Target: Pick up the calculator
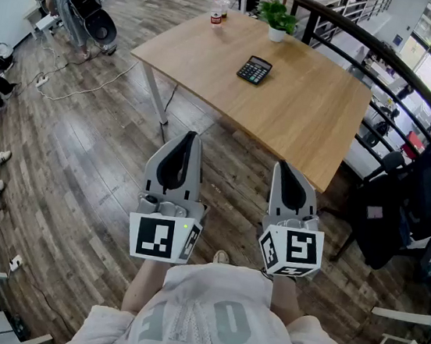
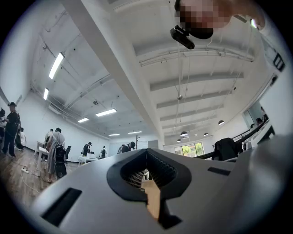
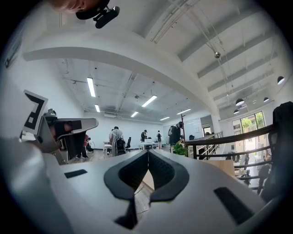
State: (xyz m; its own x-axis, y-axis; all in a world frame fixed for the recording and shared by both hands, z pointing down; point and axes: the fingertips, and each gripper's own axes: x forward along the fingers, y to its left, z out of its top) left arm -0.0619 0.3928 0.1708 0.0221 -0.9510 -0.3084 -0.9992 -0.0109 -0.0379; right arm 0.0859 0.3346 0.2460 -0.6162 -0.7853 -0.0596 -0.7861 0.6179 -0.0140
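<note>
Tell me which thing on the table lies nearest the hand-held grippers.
The black calculator, flat in the middle of the table; the potted plant and the bottle stand at its far edge.

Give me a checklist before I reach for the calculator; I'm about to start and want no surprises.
1. Calculator in sight, flat on the table: ok.
2. Space around it free: ok; plant and bottle stand apart from it at the far edge.
3. Left gripper empty: ok.
4. Right gripper empty: ok.
5. Jaws open for a grasp: not ok; both shut.
6. Grippers over the table: not ok; both hang over the floor, short of it.
</note>
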